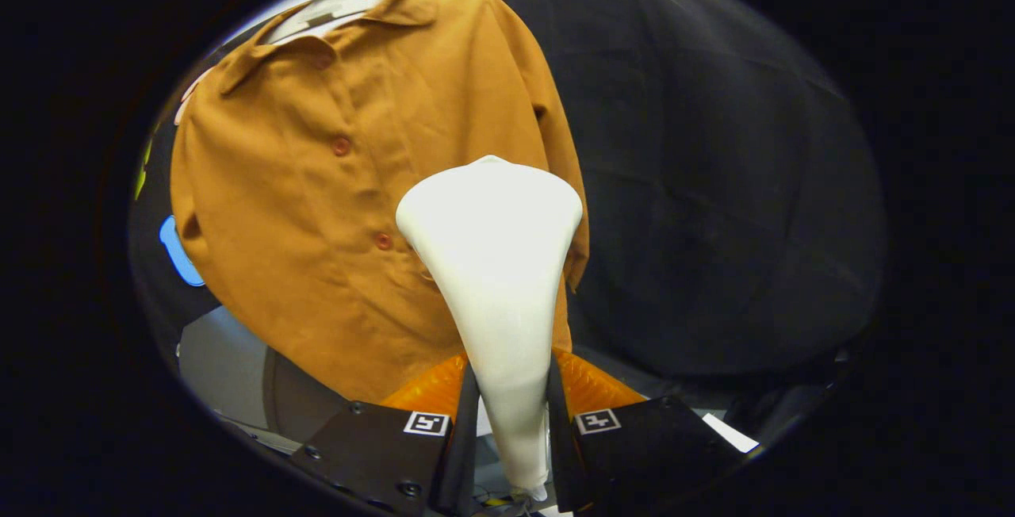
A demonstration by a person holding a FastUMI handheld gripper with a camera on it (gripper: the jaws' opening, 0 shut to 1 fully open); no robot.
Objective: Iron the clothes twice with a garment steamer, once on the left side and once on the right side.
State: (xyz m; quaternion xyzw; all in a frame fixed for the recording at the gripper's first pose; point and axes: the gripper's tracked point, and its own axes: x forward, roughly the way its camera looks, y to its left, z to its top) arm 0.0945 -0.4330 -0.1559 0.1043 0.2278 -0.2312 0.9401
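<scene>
Item: gripper (511, 398), fingers closed on the neck of a white garment steamer (496, 263), head raised against the right half of a brown buttoned shirt (317, 208) on its hanger (333, 5); advice: stroke slowly downward, head kept flat.

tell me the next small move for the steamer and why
Probably draw the white garment steamer head slowly down the hanging mustard-brown buttoned shirt. The tool is shut on the steamer's handle, and the head sits against the panel right of the red buttons, with cloth left below it.
</scene>
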